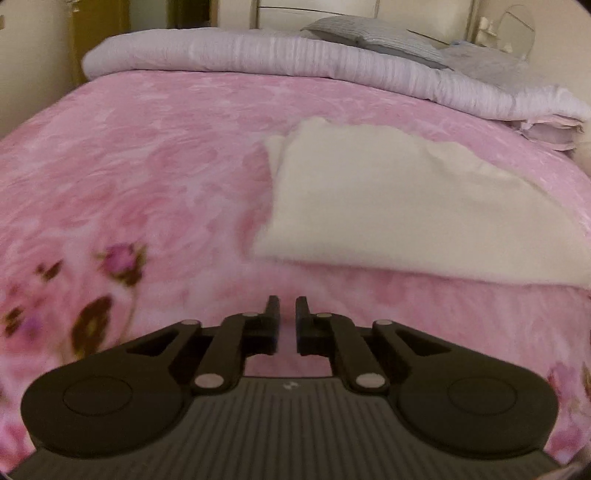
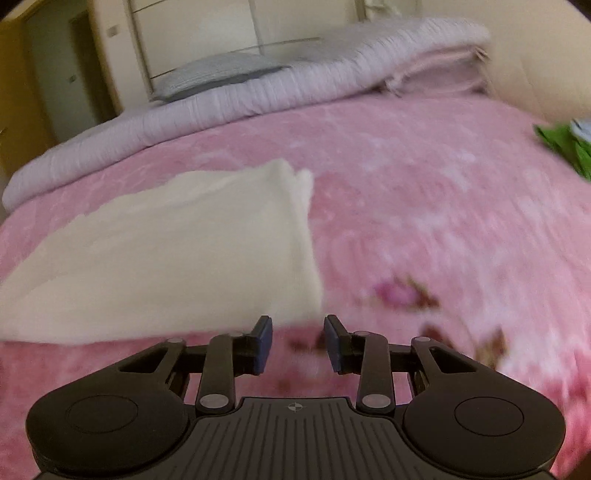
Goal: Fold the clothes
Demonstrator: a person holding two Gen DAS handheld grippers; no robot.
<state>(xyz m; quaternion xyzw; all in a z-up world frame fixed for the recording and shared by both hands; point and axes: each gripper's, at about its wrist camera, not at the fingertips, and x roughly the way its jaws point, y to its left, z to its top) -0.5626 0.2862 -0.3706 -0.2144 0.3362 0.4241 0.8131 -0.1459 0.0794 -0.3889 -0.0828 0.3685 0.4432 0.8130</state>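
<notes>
Garment: while both grippers hover empty, cream folded cloth (image 1: pixel 424 206) lies ahead on the pink bed (image 1: pixel 147 177).
Left gripper (image 1: pixel 287 308): nearly closed, cloth up-right.
Right gripper (image 2: pixel 297 326): part-open, nearer its corner.

A folded cloth (image 1: pixel 417 206) is lying on the bed cover (image 1: pixel 147 177). Behind it, a rolled-up quilt (image 1: pixel 277 62) is lying across the bed, and a pillow (image 1: pixel 373 35) is resting on that quilt. A small bundle (image 2: pixel 567 146) is sitting far off to the cloth's right.
</notes>
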